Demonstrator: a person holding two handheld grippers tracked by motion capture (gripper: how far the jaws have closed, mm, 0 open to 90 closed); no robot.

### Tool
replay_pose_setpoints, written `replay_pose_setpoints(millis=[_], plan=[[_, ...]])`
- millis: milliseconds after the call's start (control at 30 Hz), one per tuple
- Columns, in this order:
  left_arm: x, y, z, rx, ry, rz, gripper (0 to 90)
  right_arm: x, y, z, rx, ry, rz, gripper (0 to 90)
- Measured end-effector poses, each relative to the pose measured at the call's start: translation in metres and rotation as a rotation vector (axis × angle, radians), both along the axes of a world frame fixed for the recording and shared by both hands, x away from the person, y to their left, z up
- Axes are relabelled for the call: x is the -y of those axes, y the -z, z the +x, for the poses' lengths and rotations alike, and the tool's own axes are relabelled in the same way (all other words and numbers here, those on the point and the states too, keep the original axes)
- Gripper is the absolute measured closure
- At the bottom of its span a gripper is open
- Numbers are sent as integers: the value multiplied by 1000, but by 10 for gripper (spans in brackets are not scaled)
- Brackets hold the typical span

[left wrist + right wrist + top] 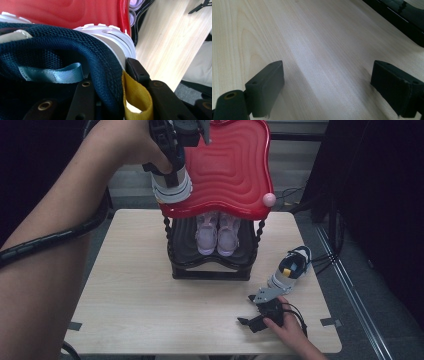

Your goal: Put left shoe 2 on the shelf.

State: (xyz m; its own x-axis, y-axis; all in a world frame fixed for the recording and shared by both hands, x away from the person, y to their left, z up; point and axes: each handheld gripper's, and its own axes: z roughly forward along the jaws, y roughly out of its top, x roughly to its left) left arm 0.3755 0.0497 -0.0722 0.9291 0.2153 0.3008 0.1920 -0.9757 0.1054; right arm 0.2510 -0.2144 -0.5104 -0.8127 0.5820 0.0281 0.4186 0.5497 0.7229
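Sneaker [75, 50] between left tool [112, 82] jaws

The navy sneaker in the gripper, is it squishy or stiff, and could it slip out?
Probably squishy on top: the navy sneaker has a soft mesh collar that bends where the left gripper clamps it. Its thick white sole looks stiffer, so it likely keeps its shape. The rough mesh should grip, but pinched at one edge it may swing over the red shelf.

Wooden table [135, 295], shoe rack [210, 265] (two-tiered), sneaker [291, 270]
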Motion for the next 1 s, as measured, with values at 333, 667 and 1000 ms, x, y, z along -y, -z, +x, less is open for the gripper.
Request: replay_pose_setpoints(millis=[333,667,1000], plan=[[22,8,7,42,37,1,699,0,0,0,0,0,0,108],[42,20,17,66,61,14,698,0,0,0,0,0,0,108],[55,27,23,93,89,46,694,0,0,0,0,0,0,108]])
